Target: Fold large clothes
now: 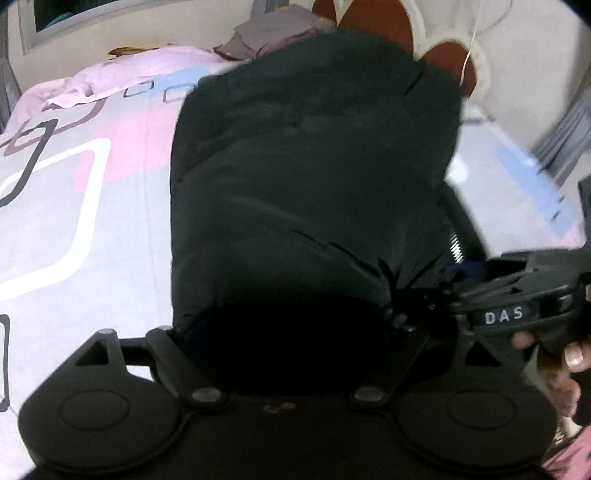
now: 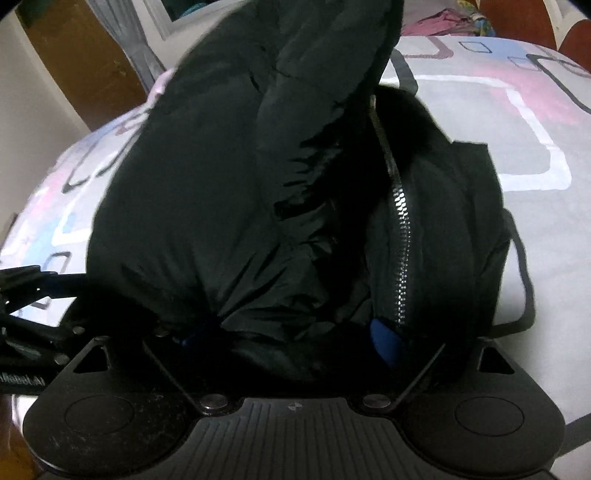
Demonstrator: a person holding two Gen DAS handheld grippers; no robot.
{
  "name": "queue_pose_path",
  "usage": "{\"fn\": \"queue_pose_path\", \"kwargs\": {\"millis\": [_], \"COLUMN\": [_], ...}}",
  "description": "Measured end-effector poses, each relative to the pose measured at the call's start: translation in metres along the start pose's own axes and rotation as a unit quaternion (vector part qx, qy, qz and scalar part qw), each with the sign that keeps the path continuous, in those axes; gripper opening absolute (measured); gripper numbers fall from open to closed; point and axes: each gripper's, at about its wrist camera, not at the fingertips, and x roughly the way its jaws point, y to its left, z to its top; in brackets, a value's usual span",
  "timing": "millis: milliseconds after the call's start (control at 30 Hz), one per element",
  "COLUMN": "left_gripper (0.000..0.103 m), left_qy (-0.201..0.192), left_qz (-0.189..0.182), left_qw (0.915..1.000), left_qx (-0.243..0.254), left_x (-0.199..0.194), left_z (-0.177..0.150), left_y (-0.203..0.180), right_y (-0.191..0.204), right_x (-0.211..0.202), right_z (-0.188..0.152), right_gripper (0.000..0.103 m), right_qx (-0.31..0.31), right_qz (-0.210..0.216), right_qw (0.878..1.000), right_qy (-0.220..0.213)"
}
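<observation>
A large black padded jacket (image 1: 310, 155) hangs lifted over the bed and fills the middle of the left wrist view. It also fills the right wrist view (image 2: 207, 184), where its silver zipper (image 2: 400, 236) and dark fur trim (image 2: 402, 114) show. My left gripper (image 1: 284, 332) is buried in the black fabric and looks shut on it; its fingertips are hidden. My right gripper (image 2: 295, 343) is likewise closed into bunched jacket fabric, with a blue pad (image 2: 384, 339) showing. The right gripper also appears in the left wrist view (image 1: 509, 295), close beside the left one.
The bed sheet (image 1: 74, 206) is grey with pink, blue and white squares. A pink cloth (image 1: 122, 74) and a grey folded garment (image 1: 273, 33) lie at the far end. A brown headboard (image 1: 447, 62), a window and a wooden door (image 2: 81, 55) border the bed.
</observation>
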Motion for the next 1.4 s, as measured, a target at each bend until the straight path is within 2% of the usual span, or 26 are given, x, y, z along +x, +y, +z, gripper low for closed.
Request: {"fn": "queue_pose_path", "kwargs": {"millis": [33,67,100,133,200,267,333,400,467,500,600,667,733,800,900,933,967,1000,1033,1067,1100,1133,1200,1333,1400], "left_gripper": [0.075,0.074,0.072,0.07,0.067,0.064,0.055,0.053,0.052,0.052,0.052,0.052,0.052,0.052,0.051,0.056,0.063,0.083,0.093,0.094,0.096,0.1,0.1,0.102,0.103], "left_qy": [-0.014,-0.031,-0.056,-0.075,-0.097,-0.103,-0.1,-0.085,-0.043,-0.024,-0.004,0.001,0.004,0.008,0.01,0.005,-0.002,-0.015,-0.035,-0.049,-0.056,-0.061,-0.059,-0.032,-0.032], "left_qz": [-0.009,-0.011,-0.008,-0.006,-0.001,-0.001,-0.012,-0.013,-0.016,-0.022,-0.014,0.005,0.026,0.031,0.025,0.019,0.014,0.016,0.017,0.012,0.007,0.003,-0.008,-0.031,-0.057], "left_qw": [0.9999,0.9994,0.9984,0.9972,0.9952,0.9945,0.9945,0.9959,0.9987,0.9993,0.9999,0.9995,0.9987,0.9985,0.9981,0.9988,0.9993,0.9994,0.9989,0.9986,0.9984,0.9982,0.998,0.9966,0.9925], "left_qx": [-0.003,-0.004,-0.005,-0.008,-0.013,-0.015,-0.03,-0.03,-0.023,-0.018,0.006,0.032,0.044,0.044,0.055,0.045,0.034,0.028,0.024,0.016,0.008,-0.001,-0.019,-0.069,-0.104], "left_x": [-0.014,-0.026,-0.038,-0.046,-0.048,-0.038,-0.02,-0.001,0.025,0.035,0.061,0.078,0.087,0.088,0.078,0.068,0.055,0.043,0.028,0.015,0.004,-0.004,-0.014,-0.016,-0.016], "left_z": [0.003,0.006,0.011,0.02,0.05,0.083,0.115,0.137,0.146,0.142,0.136,0.127,0.121,0.124,0.127,0.128,0.128,0.128,0.124,0.119,0.113,0.106,0.086,0.04,0.024], "left_y": [0.004,0.007,0.011,0.017,0.026,0.033,0.038,0.034,0.025,0.022,0.013,-0.001,-0.013,-0.016,-0.017,-0.012,-0.004,0.002,0.009,0.017,0.026,0.034,0.05,0.076,0.087], "right_y": [0.004,0.009,0.014,0.018,0.024,0.031,0.035,0.032,0.015,0.01,-0.013,-0.033,-0.04,-0.039,-0.044,-0.046,-0.052,-0.055,-0.06,-0.069,-0.082,-0.093,-0.119,-0.163,-0.179], "right_x": [-0.019,-0.043,-0.061,-0.072,-0.082,-0.072,-0.049,-0.023,0.007,0.022,0.069,0.082,0.088,0.087,0.078,0.07,0.053,0.036,0.022,0.007,-0.008,-0.015,-0.023,-0.024,-0.018], "right_z": [0.002,0.005,0.011,0.022,0.057,0.098,0.138,0.162,0.174,0.174,0.15,0.124,0.117,0.121,0.133,0.135,0.137,0.131,0.129,0.125,0.12,0.116,0.099,0.053,0.026], "right_gripper": [0.087,0.08,0.066,0.059,0.031,0.03,0.03,0.029,0.029,0.029,0.029,0.028,0.028,0.028,0.029,0.029,0.034,0.057,0.074,0.102,0.103,0.103,0.103,0.102,0.102], "right_qx": [-0.017,-0.044,-0.063,-0.07,-0.072,-0.08,-0.077,-0.073,-0.068,-0.071,-0.066,-0.041,-0.02,-0.028,-0.03,-0.029,-0.02,-0.008,0.008,0.029,0.046,0.061,0.106,0.178,0.22], "right_qz": [-0.01,-0.021,-0.025,-0.025,-0.016,-0.03,-0.045,-0.069,-0.091,-0.097,-0.105,-0.103,-0.108,-0.111,-0.092,-0.081,-0.057,-0.027,0.008,0.022,0.031,0.045,0.083,0.098,0.11], "right_qw": [0.999,0.996,0.992,0.989,0.983,0.981,0.984,0.989,0.992,0.992,0.992,0.994,0.994,0.993,0.995,0.996,0.998,0.999,0.999,0.997,0.995,0.994,0.989,0.978,0.969], "right_qy": [-0.027,-0.074,-0.107,-0.128,-0.167,-0.173,-0.152,-0.11,-0.055,-0.03,0.028,0.022,0.012,0.014,0.015,0.006,-0.016,-0.037,-0.052,-0.068,-0.084,-0.078,-0.064,-0.042,-0.027]}}
